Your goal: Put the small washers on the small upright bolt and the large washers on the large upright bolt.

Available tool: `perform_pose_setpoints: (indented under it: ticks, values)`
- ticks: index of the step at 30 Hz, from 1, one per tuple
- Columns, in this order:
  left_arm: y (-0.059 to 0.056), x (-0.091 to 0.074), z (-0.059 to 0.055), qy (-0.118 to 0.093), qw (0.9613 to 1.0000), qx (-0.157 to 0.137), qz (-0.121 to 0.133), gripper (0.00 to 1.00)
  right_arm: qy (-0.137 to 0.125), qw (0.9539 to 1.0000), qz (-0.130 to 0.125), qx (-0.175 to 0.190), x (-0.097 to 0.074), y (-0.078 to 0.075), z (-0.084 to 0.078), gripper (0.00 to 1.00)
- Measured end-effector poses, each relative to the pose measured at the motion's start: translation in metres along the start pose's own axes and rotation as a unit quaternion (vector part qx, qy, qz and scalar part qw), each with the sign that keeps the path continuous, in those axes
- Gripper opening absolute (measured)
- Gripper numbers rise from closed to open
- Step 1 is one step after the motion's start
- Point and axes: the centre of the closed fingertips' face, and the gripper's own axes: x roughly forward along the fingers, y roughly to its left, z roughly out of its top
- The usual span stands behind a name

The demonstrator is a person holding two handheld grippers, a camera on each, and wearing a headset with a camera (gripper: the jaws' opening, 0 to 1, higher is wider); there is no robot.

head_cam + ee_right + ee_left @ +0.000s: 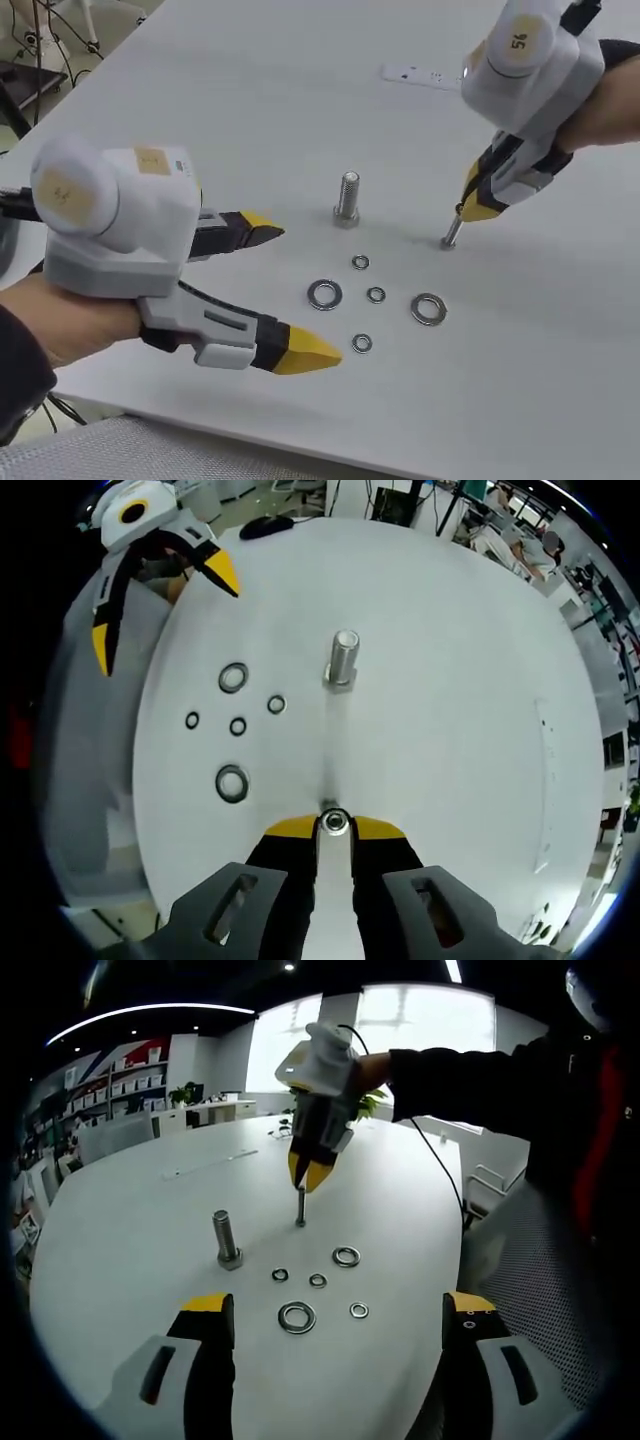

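Silver steel washers (325, 295) lie loose on the white table (250, 100). The right gripper (334, 827) pinches the small upright steel bolt (451, 236), and the left gripper (338, 1305) has its jaws wide apart.

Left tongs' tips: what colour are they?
Yellow, on the left tongs; clearest in the head view.

1. You worked in an open office: a big white meeting table (100, 1260), with a mesh chair (520, 1250) beside it.
2. Around you stood wall shelves (130, 1085), a potted plant (185, 1093) and bright windows (420, 1020).
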Motion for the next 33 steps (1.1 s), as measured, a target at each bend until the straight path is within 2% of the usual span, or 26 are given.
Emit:
perform_pose_setpoints:
  ticks: [16, 33]
  values:
    - [-0.001, -0.001, 0.002, -0.004, 1.0000, -0.001, -0.002, 0.86, 0.004, 0.9999, 0.010, 0.004, 0.013, -0.001, -0.003, 0.13]
    - [-0.002, -0.003, 0.001, -0.004, 1.0000, -0.002, -0.001, 0.85, 0.010, 0.9997, 0.020, 0.012, 0.039, 0.005, -0.011, 0.13]
